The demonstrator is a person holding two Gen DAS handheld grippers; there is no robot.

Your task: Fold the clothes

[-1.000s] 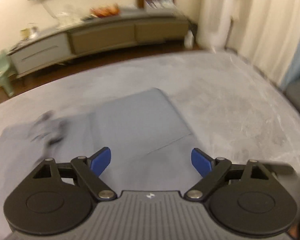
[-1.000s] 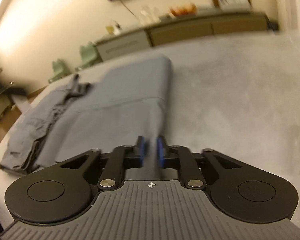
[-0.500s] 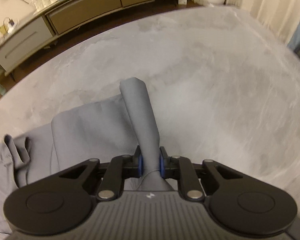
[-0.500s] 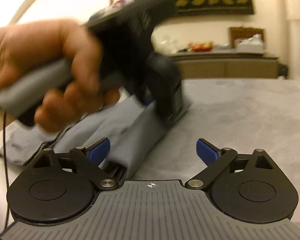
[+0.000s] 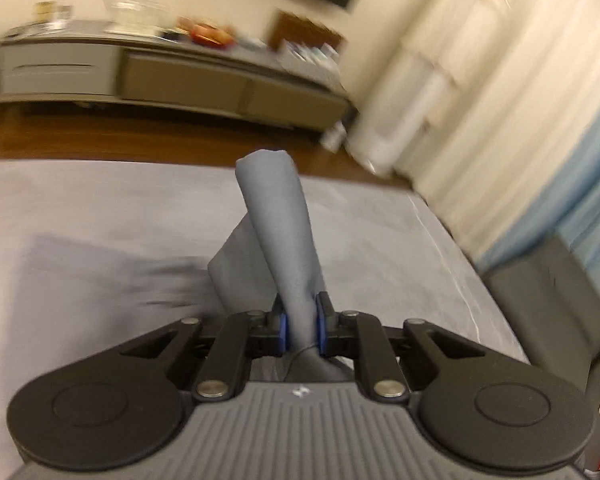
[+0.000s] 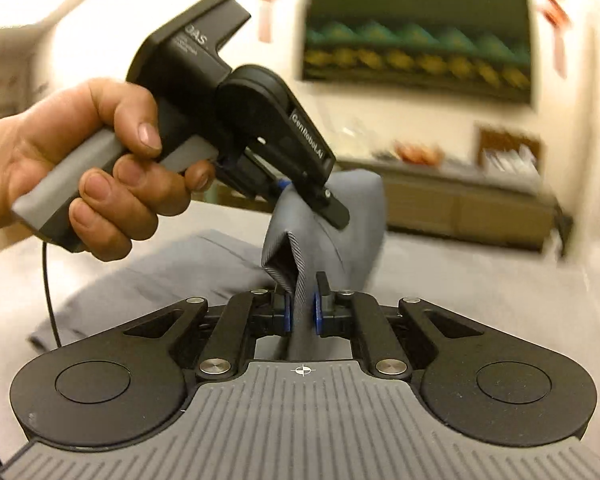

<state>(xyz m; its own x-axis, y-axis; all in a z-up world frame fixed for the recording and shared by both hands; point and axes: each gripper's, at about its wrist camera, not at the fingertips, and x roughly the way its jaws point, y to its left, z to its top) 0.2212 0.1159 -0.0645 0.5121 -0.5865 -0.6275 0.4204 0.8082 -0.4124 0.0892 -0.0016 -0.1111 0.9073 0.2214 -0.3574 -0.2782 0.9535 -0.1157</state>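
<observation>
1. The left gripper (image 5: 300, 326) sits at lower centre of the left wrist view, its blue pads pressed together on a fold of the grey cloth (image 5: 278, 232).
2. From that grip the cloth rises as a narrow column to mid-frame, its rounded top reaching the far edge of the table (image 5: 100, 204).
3. More of the cloth lies flat on the table to the left of the column, blurred.
4. The right gripper (image 6: 302, 312) sits at lower centre of the right wrist view, jaws clamped on another fold of the same cloth (image 6: 356, 216).
5. In that view the left gripper (image 6: 332, 210) shows in the upper left and centre, held by a hand (image 6: 84, 168) at the left edge, fingers wrapped round its grey handle.
6. Its tip bites the cloth just above the right gripper, so the fabric is lifted between the two.
7. The rest of the cloth spreads on the table toward the lower left of the right wrist view.
8. A thin cable (image 6: 48, 292) hangs from the handle at the left.
9. A low sideboard (image 5: 172, 80) runs along the wall at the upper left of the left wrist view; pale curtains (image 5: 500, 92) fill the upper right.
10. A dark framed picture (image 6: 416, 36) hangs at the upper right of the right wrist view.
</observation>
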